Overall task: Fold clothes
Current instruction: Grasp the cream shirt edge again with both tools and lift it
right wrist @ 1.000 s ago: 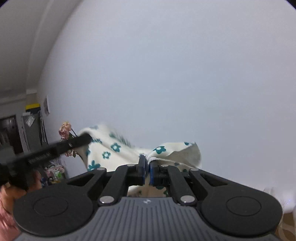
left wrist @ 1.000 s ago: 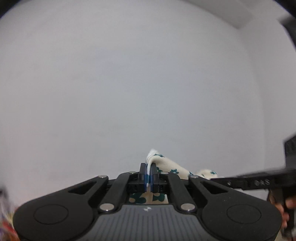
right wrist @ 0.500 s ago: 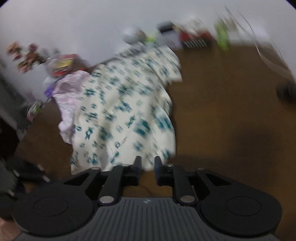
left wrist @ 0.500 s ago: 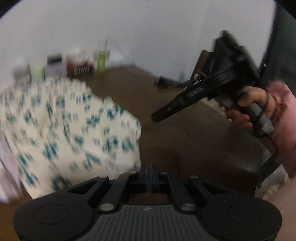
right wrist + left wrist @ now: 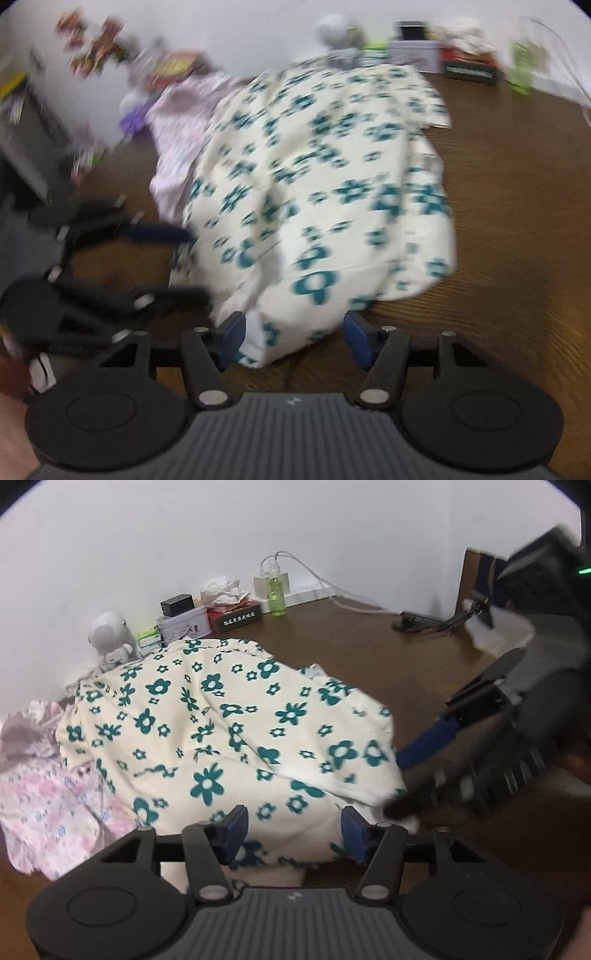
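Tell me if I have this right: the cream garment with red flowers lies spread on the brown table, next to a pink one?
Not quite: the flowers on the cream garment are teal, not red, as the left wrist view shows. It does lie on the brown table, beside the pink garment.

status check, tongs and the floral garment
Left tongs and right tongs opening, nothing pinched. Floral garment heaped on table. Pink garment alongside.

Right wrist view is motion-blurred throughout: clutter (image 5: 110, 51) in the upper left is unreadable, and the left gripper (image 5: 192, 262) at left is a dark smear. In the left wrist view, the right gripper (image 5: 400, 782) at right is blurred and cut by the frame edge. Pink floral garment (image 5: 44, 794) is cut off at left, partly hidden under the cream floral garment (image 5: 221, 731). Box lettering (image 5: 238, 618) is too small to read.
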Tool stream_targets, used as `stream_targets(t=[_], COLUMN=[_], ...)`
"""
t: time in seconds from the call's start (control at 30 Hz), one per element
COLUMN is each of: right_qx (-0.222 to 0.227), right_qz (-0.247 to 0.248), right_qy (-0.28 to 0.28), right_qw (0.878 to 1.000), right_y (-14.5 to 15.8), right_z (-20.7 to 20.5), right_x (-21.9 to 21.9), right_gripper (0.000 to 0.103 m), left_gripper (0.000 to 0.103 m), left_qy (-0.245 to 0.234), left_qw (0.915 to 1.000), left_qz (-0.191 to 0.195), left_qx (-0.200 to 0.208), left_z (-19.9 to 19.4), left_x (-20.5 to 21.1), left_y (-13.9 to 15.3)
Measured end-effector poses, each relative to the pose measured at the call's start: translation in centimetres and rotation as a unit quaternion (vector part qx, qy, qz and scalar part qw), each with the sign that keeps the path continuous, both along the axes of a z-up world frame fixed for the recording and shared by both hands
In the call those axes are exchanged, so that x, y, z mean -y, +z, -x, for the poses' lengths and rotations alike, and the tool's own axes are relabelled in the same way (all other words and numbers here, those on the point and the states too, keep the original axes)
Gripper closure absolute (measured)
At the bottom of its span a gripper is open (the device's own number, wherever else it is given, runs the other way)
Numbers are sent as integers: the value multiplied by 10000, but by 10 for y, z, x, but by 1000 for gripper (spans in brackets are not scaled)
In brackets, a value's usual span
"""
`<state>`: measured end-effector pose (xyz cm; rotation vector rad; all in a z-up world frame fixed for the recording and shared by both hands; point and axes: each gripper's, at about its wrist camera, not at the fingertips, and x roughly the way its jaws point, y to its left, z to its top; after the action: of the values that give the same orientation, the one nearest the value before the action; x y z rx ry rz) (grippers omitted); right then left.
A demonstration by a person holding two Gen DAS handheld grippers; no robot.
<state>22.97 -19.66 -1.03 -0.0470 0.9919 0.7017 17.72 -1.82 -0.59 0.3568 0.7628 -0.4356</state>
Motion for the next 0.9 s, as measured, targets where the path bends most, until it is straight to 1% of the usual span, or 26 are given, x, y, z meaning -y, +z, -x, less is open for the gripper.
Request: stream_targets(t=[0.03,0.07,0.1,0.13,0.17,0.2,0.3,0.33,0.37,0.4,0.43,0.47,0.5,0.53,0.57,0.6,0.67,0.7,0.73,0.8,0.9], right_qx=[110,215,312,308,256,256,356,316,253,197,141,150,190,312,474,628,934,1056,1063,983,443], right_qz=[205,370,504,481,383,270,-84,-218,-264,-263,-262,-239,-205,-139,-57,36,261,394,495,667,325], right_qy=[44,48,42,-37,-151,-299,-653,-662,-525,-341,-158,-48,27,38,18,-19,-62,-8,52,168,42], right_qw=[9997,9991,9982,9984,9988,9989,9972,9971,9980,9989,9994,9996,9996,9994,9989,9980,9953,9936,9931,9928,9985], right_y=[-2,-4,-5,-5,-5,-3,9,12,14,15,16,17,18,20,23,25,26,25,23,16,7], right_z=[2,3,4,2,-1,-3,-5,-4,0,5,10,15,20,23,25,24,19,15,9,-4,-30], right_x=[-8,-12,-14,-11,-6,1,25,31,32,31,30,29,29,30,31,31,31,28,25,19,17], right_gripper=[45,63,88,94,98,98,99,99,97,93,88,75,56,53,53,53,53,53,53,51,48], left_gripper=[49,61,89,97,97,97,98,98,98,98,97,96,92,92,87,73,58,55,53,44,43], left_qy=[-12,-35,-65,-81,-69,-45,46,82,98,98,95,119,162,205,243,277,397,363,308,260,248], left_qw=[9999,9999,9998,9997,9997,9998,9996,9994,9993,9993,9993,9991,9988,9985,9981,9978,9977,9981,9987,9994,9995], left_qz=[-95,-135,-138,-105,-34,49,269,335,366,368,365,395,448,500,551,602,544,462,387,248,89], left_qx=[-30,-79,-139,-220,-237,-202,-94,-57,-19,1,8,-14,-57,-100,-94,-53,121,174,147,18,-166], left_z=[-5,-9,-12,-14,-13,-10,1,6,12,18,24,28,30,32,34,34,32,29,25,14,-4], left_x=[3,4,5,3,-1,-6,-23,-29,-35,-40,-44,-48,-52,-57,-60,-62,-61,-59,-57,-53,-46], left_y=[-6,-11,-15,-18,-18,-17,-9,-6,-3,-1,1,3,5,7,10,13,18,19,19,15,3])
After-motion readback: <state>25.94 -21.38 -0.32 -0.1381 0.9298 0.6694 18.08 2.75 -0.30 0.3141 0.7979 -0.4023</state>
